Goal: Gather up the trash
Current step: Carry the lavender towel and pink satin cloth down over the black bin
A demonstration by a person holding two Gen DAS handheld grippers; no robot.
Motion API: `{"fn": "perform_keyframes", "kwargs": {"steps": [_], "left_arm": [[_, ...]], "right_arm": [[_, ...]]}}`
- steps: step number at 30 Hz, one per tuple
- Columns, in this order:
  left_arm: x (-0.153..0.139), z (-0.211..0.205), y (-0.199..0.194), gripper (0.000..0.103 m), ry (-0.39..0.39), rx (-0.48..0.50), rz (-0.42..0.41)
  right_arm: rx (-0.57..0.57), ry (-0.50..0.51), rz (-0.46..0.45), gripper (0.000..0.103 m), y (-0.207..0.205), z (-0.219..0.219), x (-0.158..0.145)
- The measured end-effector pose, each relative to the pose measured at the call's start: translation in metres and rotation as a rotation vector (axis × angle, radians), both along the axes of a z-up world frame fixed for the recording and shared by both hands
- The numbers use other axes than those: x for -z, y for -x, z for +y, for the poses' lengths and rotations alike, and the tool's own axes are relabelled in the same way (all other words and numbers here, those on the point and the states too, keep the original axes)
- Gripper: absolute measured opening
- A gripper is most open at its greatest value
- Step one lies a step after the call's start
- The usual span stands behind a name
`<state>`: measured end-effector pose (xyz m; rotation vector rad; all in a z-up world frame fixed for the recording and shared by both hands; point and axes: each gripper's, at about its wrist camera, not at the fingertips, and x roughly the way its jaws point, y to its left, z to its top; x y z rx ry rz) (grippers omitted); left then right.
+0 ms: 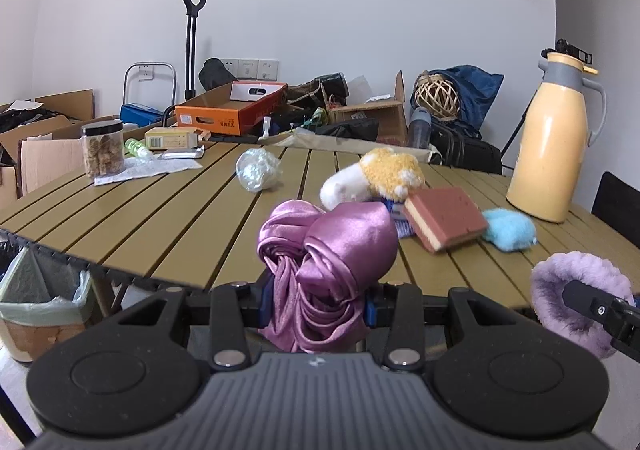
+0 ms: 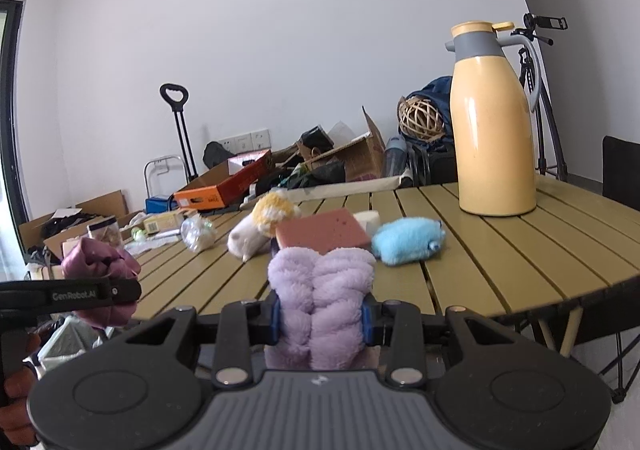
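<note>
Below the table edge, only the left view shows a lined bin [image 1: 38, 306]; each hand-held gripper clamps cloth.

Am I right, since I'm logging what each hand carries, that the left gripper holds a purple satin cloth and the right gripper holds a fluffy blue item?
Not quite: the colour is wrong. The right gripper holds a fluffy lilac item, as the right wrist view shows; the fluffy blue item lies on the table. The left gripper does hold the purple satin cloth.

bin [image 1: 36, 314] half hidden, chair [image 2: 622, 170] cropped
</note>
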<state>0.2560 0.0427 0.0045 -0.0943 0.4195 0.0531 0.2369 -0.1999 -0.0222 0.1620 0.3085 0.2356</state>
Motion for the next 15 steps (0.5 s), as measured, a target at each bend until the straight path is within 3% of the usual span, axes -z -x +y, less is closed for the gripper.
{"fn": "perform_keyframes", "kwargs": {"steps": [15], "left_arm": [[0.032,-0.002,0.058,0.04,-0.055,0.037,0.081]], "right_arm": [[-0.023,0.039,0.127,0.034,0.048,-0.008,0.034]]}}
